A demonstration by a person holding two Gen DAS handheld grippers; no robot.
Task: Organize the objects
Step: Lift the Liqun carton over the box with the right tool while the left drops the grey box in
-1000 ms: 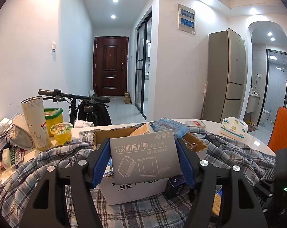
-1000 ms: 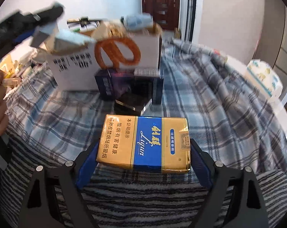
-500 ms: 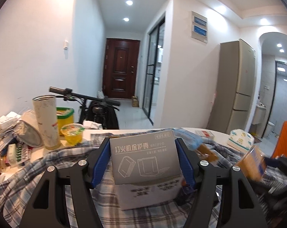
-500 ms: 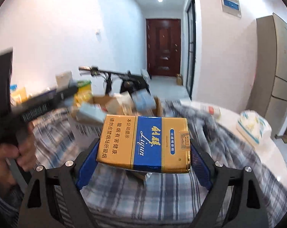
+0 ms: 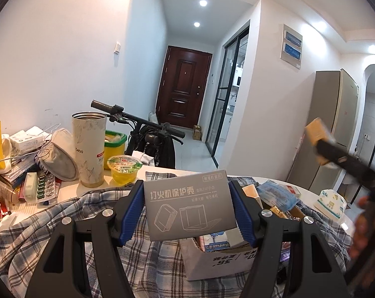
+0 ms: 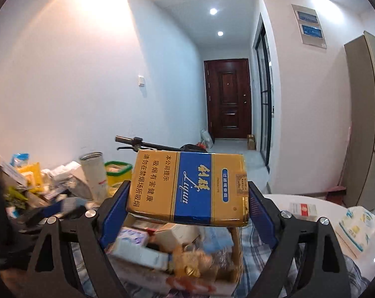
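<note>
My left gripper (image 5: 187,206) is shut on a grey lighter-case box (image 5: 188,204) and holds it above the near left edge of an open cardboard box (image 5: 219,260) full of small packages. My right gripper (image 6: 188,198) is shut on a gold and blue cigarette carton (image 6: 188,187), held over the same cardboard box (image 6: 177,253). The right gripper with the carton also shows blurred at the right of the left wrist view (image 5: 319,134).
A plaid cloth (image 5: 63,223) covers the round white table (image 6: 324,206). At the left stand a tall tumbler (image 5: 89,146), a jelly cup (image 5: 124,168), a green-rimmed tub (image 5: 114,146) and a pile of clutter (image 5: 18,164). A tissue pack (image 6: 358,226) lies at the right. A bicycle (image 5: 150,134) stands behind.
My right gripper has lifted the cigarette carton off the cloth and carried it up over the cardboard box. My left gripper has shifted left and tilted up, still holding the grey box.
</note>
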